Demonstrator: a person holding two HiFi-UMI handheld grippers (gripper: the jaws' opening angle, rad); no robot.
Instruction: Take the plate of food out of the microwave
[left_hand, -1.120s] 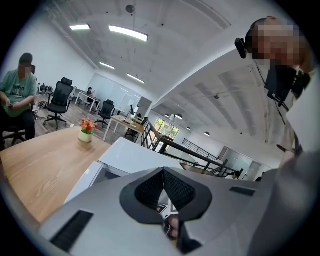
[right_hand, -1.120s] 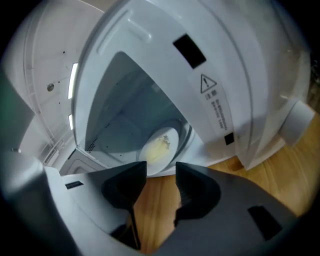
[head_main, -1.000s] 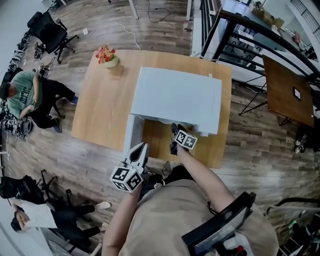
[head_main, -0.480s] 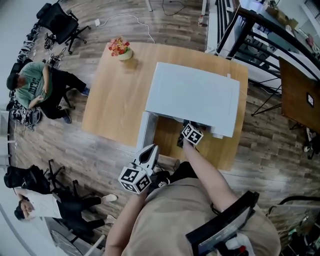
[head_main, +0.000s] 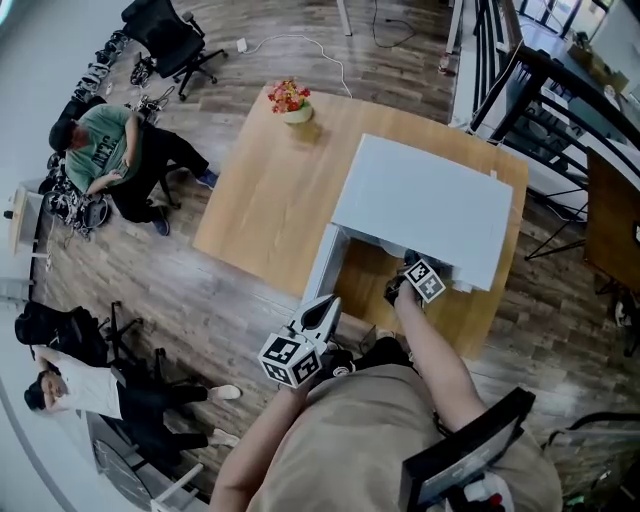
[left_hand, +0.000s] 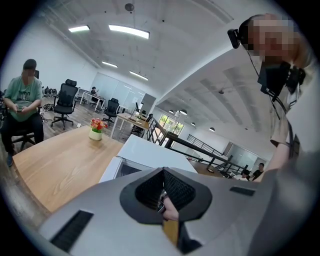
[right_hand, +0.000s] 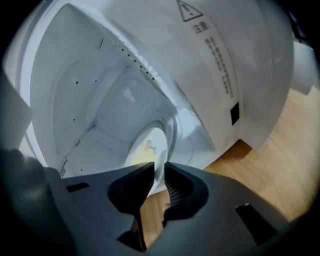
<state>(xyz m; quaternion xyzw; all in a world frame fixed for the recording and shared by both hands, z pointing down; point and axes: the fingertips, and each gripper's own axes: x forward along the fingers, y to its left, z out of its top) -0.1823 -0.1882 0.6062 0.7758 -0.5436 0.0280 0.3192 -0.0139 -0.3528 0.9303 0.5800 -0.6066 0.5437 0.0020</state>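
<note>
Head view, bench: the light wooden bench (head_main: 270, 200) is carrying the white box-shaped microwave (head_main: 425, 205) at centre right, with its door (head_main: 322, 262) hanging open on the oven's lower-left side.
Head view, right tongs: the right tongs (head_main: 408, 268) are reaching into the oven's mouth. They are deeper in than a second ago, when they were hanging just outside it.
Head view, left tongs: the left tongs (head_main: 322, 312) are waiting in the lower middle of the frame, near the door's outer end and clear of the cavity.
Left gripper view, tongs: the left tongs (left_hand: 163, 189) are sitting clenched with nothing between them.
Right gripper view, plate: the white round plate of yellowish food (right_hand: 146, 150) is resting on the glass turntable (right_hand: 173, 131) inside the cavity, at frame centre.
Right gripper view, tongs: the right tongs (right_hand: 159, 180) are closing, with the plate's near rim filling their narrow gap and the pads seemingly meeting it.
Meaning: the reach is giving way to the grasp. The plate is probably becoming ready to be drawn out level.
</note>
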